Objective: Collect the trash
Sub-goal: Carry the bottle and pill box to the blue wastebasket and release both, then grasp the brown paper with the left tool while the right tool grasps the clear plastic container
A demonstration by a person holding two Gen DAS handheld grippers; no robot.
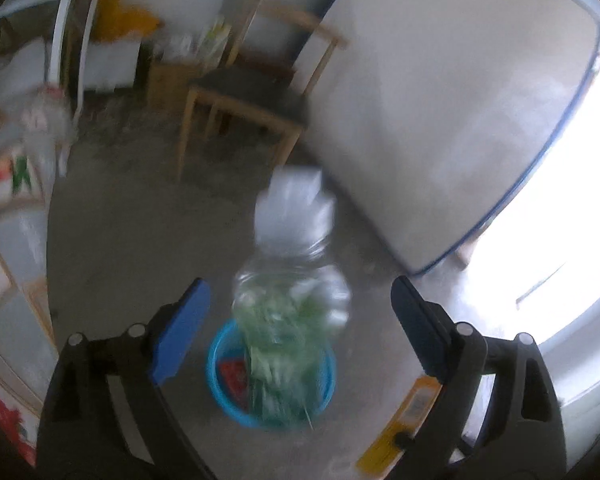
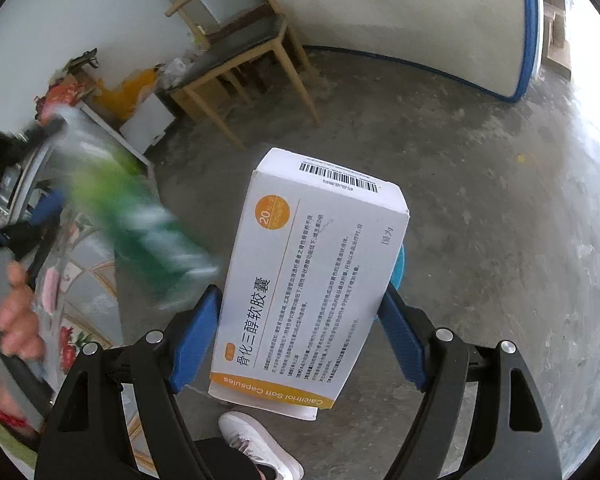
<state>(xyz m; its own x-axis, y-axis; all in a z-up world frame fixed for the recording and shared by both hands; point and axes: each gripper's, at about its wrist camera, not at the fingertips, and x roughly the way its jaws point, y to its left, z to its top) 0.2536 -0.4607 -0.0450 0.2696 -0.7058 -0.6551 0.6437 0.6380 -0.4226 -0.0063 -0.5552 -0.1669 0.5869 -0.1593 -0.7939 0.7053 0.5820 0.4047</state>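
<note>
- The left tongs [image 1: 300, 320] are spread wide, and a clear plastic bottle [image 1: 290, 304] with a green label sits in the gap between the pads, touching neither and blurred as if in mid-air.
- Seen from the left wrist, the bottle's long axis runs away from the camera, its pale end pointing toward the far wall and its other end toward the blue bin [image 1: 220, 384] on the floor directly beneath.
- Something red lies inside the bin; I cannot tell what it is.
- The right tongs [image 2: 300, 332] are clamped on a white-and-orange medicine box [image 2: 308, 276], one blue pad on each long side.
- The box's long axis points forward along the fingers, barcode end farthest out, tilted a little to the right.
- A sliver of the blue bin shows just past the box's right edge.
- The concrete floor [image 2: 480, 208] lies open to the right; a wooden chair [image 2: 236, 60] stands back near the wall.
- On the left, a patterned counter [image 2: 88, 288] edge runs close alongside.
</note>
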